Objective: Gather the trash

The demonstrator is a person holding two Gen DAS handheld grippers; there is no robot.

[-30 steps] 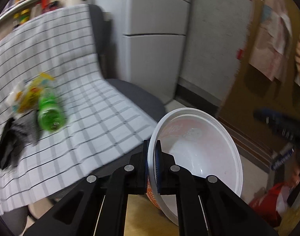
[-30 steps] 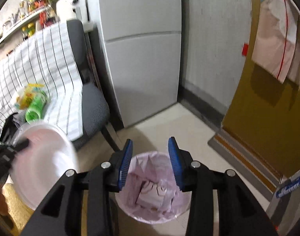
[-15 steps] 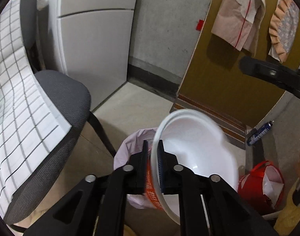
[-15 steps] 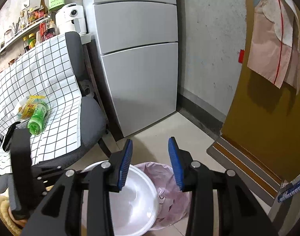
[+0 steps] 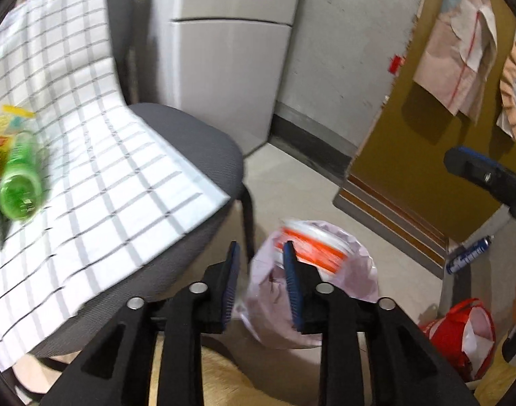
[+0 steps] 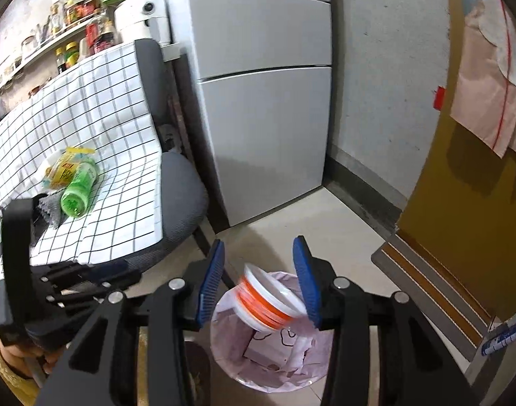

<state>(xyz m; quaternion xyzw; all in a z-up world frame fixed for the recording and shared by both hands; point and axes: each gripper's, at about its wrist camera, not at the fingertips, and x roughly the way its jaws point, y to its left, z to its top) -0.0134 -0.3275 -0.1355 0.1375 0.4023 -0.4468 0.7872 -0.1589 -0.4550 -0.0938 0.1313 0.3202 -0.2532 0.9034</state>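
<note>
Step in hand: drop-off of one item. The white plastic noodle bowl with orange bands (image 6: 270,301) is tilted over the mouth of the pink-lined waste bin (image 6: 224,345), free of both tools and apparently falling in; it is motion-blurred in both views. In the left wrist view it sits at the top of the bin liner, just beyond the fingertips.

Left gripper (image 5: 260,253): jaws have just been opening and now stand partly apart, nothing between the blue pads. Right gripper (image 6: 259,247): partly open, empty; the bowl shows through its gap but lies beyond it, not touched.

Bowl: shallow, wide rim, white inside, looks empty and light. Bin already holds crumpled paper or packaging.

Remaining trash, judged from the scene: a green plastic bottle (image 6: 78,189) lying on its side and a yellow printed snack wrapper (image 6: 66,165) touching it, both on the white black-checked cloth (image 6: 99,115) draped over the grey office chair (image 6: 181,199). Dark item beside the bottle: cannot identify.

Next move likely calls for swinging a gripper back to the chair, opening wider than the bottle's body and closing across it. The bottle may roll; the cloth may drag.
</note>
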